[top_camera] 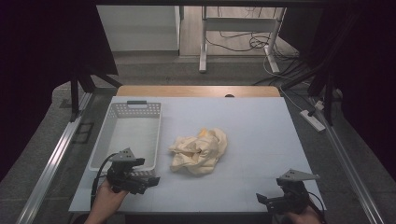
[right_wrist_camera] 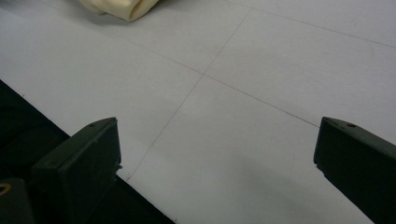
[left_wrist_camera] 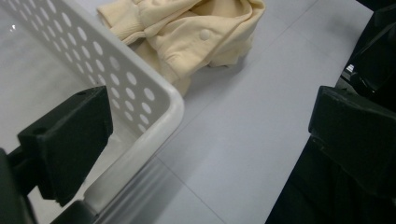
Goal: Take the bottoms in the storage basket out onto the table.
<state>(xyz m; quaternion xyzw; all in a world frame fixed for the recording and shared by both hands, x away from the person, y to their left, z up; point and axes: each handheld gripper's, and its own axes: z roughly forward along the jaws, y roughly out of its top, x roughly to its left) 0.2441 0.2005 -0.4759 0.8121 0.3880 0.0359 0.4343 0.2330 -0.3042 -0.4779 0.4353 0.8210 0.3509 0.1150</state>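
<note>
A crumpled cream garment [top_camera: 198, 150] lies in the middle of the pale table [top_camera: 254, 130]. Left of it stands a white perforated basket [top_camera: 159, 133] with nothing inside. My left gripper [top_camera: 148, 181], held by a hand, hovers at the basket's near right corner. In the left gripper view this gripper [left_wrist_camera: 210, 140] is open; the basket's rounded corner [left_wrist_camera: 163, 100] sits between the jaws, nearer the left one, and the garment [left_wrist_camera: 187, 32] lies beyond. My right gripper [top_camera: 262, 199] is at the near right edge. It is open [right_wrist_camera: 215, 158] over bare table, with the garment's edge [right_wrist_camera: 121, 8] far off.
A wooden strip [top_camera: 196, 91] runs along the table's far edge. Metal rails [top_camera: 51, 161] flank the table on both sides. Behind it, cables and a desk frame [top_camera: 238, 42] stand on the floor. The table's dark front edge [right_wrist_camera: 28, 130] is close to the right gripper.
</note>
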